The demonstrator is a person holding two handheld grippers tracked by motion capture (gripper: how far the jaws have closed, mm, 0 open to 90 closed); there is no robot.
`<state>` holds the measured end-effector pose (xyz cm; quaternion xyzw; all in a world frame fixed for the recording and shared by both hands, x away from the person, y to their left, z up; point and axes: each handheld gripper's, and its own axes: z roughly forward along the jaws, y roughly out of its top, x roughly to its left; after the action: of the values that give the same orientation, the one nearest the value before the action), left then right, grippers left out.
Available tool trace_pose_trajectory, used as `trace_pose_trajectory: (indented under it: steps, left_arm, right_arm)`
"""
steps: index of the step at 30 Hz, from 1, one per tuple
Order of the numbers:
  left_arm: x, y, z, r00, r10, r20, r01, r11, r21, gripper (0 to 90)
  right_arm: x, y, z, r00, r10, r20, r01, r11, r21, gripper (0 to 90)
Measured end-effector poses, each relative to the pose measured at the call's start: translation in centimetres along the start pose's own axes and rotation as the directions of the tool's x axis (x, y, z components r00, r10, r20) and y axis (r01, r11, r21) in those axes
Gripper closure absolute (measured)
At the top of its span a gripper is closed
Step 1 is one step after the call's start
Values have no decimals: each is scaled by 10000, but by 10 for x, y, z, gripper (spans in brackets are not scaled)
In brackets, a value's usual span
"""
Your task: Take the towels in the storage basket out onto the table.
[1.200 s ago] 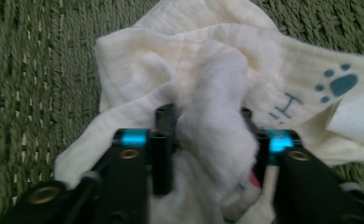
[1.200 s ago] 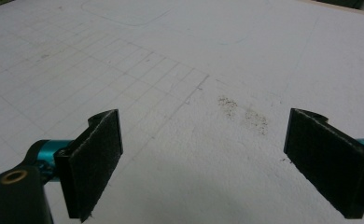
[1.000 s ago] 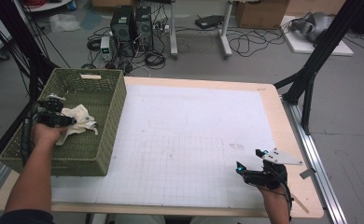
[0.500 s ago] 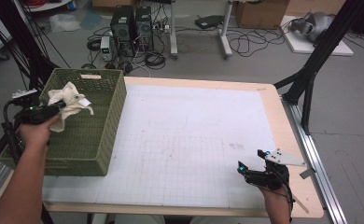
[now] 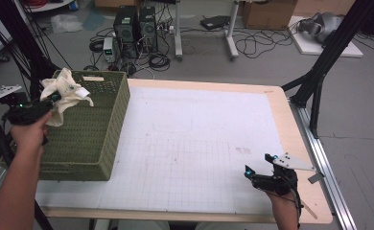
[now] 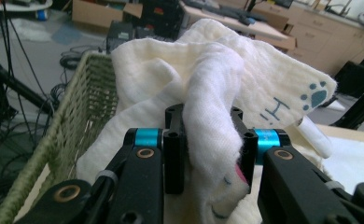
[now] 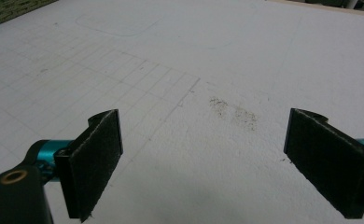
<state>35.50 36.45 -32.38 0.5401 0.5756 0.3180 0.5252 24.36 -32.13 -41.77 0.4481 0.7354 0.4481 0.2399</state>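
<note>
A cream cloth (image 5: 64, 92) hangs bunched above the left rim of the green woven basket (image 5: 94, 139), and my left gripper (image 5: 51, 101) is shut on it. In the left gripper view the cloth (image 6: 217, 88) is pinched between the two black jaws, with a blue paw print and lettering on one corner; the left gripper (image 6: 210, 140) is raised beside the basket's rim (image 6: 77, 116). At the table's near right corner my right gripper (image 5: 248, 173) rests low over the white grid mat (image 5: 199, 143), jaws wide apart. In the right gripper view the right gripper (image 7: 203, 163) holds nothing.
The wooden table's edge (image 5: 290, 124) borders the mat on the right. A black frame leg (image 5: 319, 72) stands beyond the right side. Computer towers (image 5: 137, 24), cables and boxes sit on the floor behind the table. A smudge (image 7: 231, 112) marks the mat.
My left hand has lifted the cloth up out of the basket, to above its left rim. The right gripper has stayed where it was.
</note>
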Motion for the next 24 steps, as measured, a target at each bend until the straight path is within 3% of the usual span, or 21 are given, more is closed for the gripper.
trace_pose_trajectory:
  steps: [8,15,20,24]
  left_arm:
    - [-18,18,-12,9982,256,544,-222,9979,-616,720]
    - [-37,33,-20,9923,492,1137,-369,9935,-1080,721]
    - [-51,40,-24,9841,734,1620,-526,9902,-1292,721]
    - [-66,42,-25,9728,901,2132,-603,9880,-1421,720]
  right_arm:
    - [0,0,0,10000,16,-26,-16,10000,-18,109]
    - [0,0,-1,10000,35,-31,-35,10000,-24,108]
    - [0,0,0,10000,25,-27,-25,10000,-15,109]
    - [0,0,0,10000,-3,-24,3,10000,-18,109]
